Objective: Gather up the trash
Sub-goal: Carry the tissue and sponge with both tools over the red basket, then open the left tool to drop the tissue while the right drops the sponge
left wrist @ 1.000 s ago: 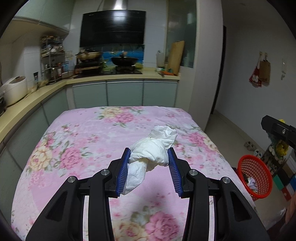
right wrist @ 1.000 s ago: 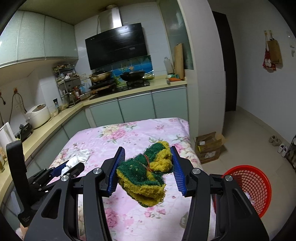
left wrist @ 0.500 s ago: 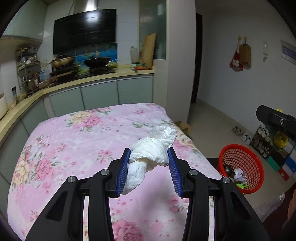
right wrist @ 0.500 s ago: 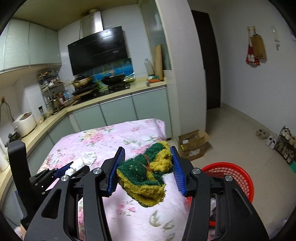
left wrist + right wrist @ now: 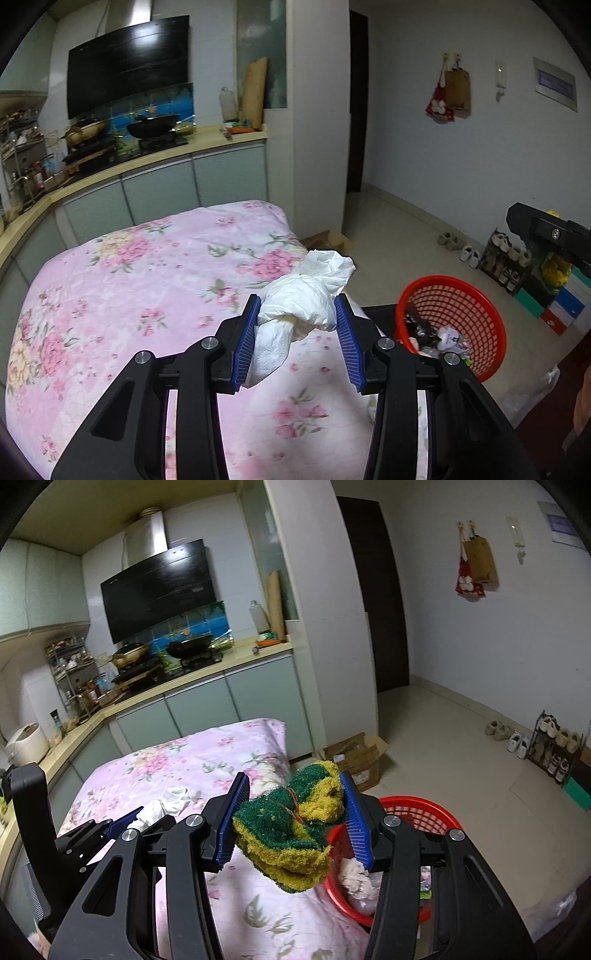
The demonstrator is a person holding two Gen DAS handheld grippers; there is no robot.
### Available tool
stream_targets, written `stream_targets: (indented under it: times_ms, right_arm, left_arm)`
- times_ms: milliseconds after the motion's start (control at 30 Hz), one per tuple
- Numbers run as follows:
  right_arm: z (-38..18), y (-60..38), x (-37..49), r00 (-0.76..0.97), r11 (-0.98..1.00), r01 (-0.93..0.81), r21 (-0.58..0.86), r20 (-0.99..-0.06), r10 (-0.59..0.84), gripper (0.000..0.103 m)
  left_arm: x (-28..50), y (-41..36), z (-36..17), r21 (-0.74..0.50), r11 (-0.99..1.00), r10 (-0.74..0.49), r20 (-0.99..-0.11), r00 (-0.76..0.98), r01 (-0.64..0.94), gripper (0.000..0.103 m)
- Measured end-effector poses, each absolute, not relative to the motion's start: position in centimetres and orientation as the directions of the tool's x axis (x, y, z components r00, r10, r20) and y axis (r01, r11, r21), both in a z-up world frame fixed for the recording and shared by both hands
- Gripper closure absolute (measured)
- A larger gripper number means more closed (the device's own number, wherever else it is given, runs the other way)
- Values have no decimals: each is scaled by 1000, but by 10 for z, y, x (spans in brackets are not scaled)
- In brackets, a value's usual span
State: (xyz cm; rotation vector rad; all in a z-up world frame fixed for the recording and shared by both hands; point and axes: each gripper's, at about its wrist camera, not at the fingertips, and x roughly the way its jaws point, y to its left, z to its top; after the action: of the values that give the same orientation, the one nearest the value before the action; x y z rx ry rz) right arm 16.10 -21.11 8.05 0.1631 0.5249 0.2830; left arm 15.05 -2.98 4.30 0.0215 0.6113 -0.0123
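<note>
two grippers are up over the pink floral cloth (image 5: pixel 155 280), and each is clenched on a piece of trash. the left gripper (image 5: pixel 298 332) has its blue pads pressed into a crumpled white tissue wad (image 5: pixel 301 308), with a loose tail of paper hanging down by the left pad. the right gripper (image 5: pixel 295 819) squeezes a green and yellow scouring sponge (image 5: pixel 291 830), bunched and drooping below the pads. from the right wrist view the sponge hangs just at the table's edge, with the red mesh basket (image 5: pixel 424 812) on the floor just beside and below it. that basket (image 5: pixel 480 314) already holds wrappers and scraps. a cardboard box (image 5: pixel 354 753) sits on the floor near the cabinet, and shoes (image 5: pixel 517 742) line the far wall.
</note>
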Motion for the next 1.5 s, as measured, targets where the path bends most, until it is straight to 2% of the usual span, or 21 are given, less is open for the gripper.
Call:
stream_targets:
  times_ms: [700, 1500]
  right_arm:
    - [56, -269, 177, 827, 958, -77, 278, -519, 217, 55]
    - [7, -332, 218, 739, 936, 134, 326, -662, 125, 54]
  left_arm:
    - [193, -85, 28, 5, 987, -117, -649, 752, 159, 64]
    - [250, -174, -9, -66, 942, -264, -751, 605, 330, 63]
